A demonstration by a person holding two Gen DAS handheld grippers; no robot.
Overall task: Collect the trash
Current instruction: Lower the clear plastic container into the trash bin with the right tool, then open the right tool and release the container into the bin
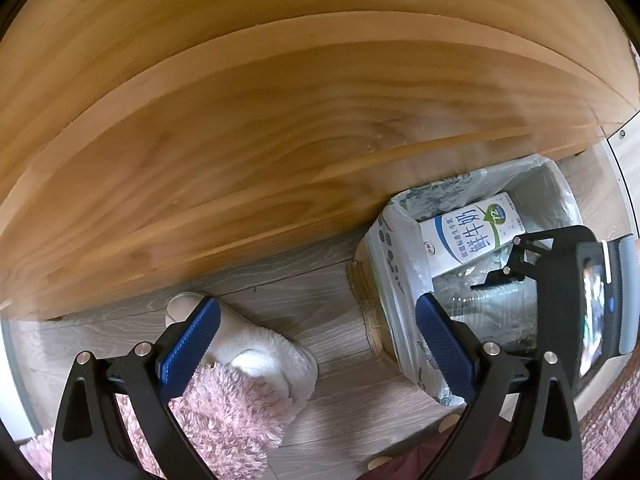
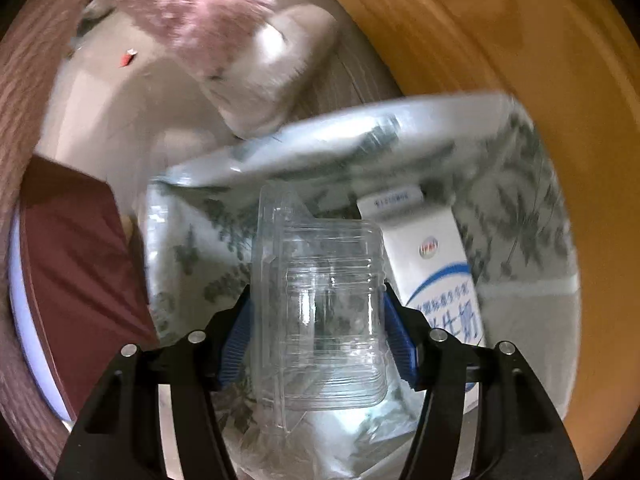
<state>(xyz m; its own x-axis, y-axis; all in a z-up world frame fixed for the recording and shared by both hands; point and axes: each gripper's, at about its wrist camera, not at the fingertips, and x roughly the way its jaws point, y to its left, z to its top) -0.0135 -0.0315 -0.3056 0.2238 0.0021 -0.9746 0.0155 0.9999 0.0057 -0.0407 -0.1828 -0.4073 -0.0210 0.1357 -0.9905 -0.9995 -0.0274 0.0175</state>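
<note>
Right wrist: right tongs (image 2: 316, 332) gripping clear clamshell (image 2: 320, 312) over bin (image 2: 360, 136); left tongs (image 1: 316, 344) agape.

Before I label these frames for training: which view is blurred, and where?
Left wrist view: sharp, with fisheye bending of the wooden furniture panel. Right wrist view: motion-smeared around the patterned bin liner's rim and pink fluffy slipper; the clear plastic clamshell container stays fairly crisp.
</note>
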